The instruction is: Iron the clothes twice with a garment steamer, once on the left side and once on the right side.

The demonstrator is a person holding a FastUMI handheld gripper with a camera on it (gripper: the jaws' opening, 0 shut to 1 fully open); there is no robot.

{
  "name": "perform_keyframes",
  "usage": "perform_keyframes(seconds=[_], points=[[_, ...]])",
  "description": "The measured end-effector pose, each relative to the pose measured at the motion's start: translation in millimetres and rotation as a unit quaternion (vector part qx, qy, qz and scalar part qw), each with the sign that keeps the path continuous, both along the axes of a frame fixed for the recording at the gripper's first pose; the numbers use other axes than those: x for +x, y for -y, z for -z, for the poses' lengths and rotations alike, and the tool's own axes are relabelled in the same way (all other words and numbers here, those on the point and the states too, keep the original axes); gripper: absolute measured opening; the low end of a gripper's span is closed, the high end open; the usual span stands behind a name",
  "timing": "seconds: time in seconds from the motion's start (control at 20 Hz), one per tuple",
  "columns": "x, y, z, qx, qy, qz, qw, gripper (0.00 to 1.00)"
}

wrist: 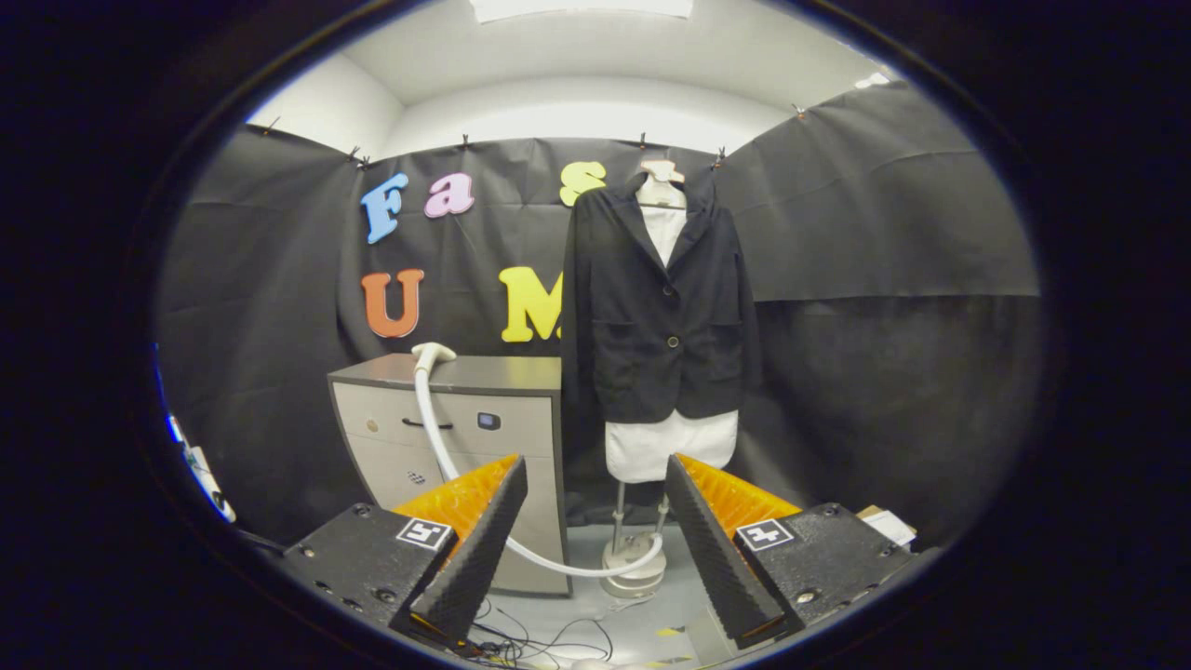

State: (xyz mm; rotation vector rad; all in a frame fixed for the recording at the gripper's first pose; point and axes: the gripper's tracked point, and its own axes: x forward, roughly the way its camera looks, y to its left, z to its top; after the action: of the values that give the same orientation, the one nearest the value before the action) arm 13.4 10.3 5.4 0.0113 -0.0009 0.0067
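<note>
A black jacket (656, 307) hangs on a white mannequin torso (670, 445) on a metal stand (635, 558), well beyond my fingers. The steamer head (433, 354) rests on top of a grey cabinet (484, 409) to the left of the jacket. Its white hose (437, 437) runs down the cabinet front and curves along the floor to the stand's base. My gripper (595, 502) is open, with nothing between its fingers, far short of both the steamer and the jacket.
Black cloth walls close the booth on three sides. Loose cables (540, 642) lie on the floor just below my fingers. A small cardboard box (889, 526) sits on the floor to the right.
</note>
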Motion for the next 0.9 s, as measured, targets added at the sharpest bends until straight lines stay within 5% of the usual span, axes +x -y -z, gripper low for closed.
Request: perform_keyframes(seconds=[0.45,0.9], points=[[47,-18,-44,0.016,0.004,-0.014,1.0,0.96],[158,-109,-105,-0.022,-0.015,-0.113,0.993,0.96]])
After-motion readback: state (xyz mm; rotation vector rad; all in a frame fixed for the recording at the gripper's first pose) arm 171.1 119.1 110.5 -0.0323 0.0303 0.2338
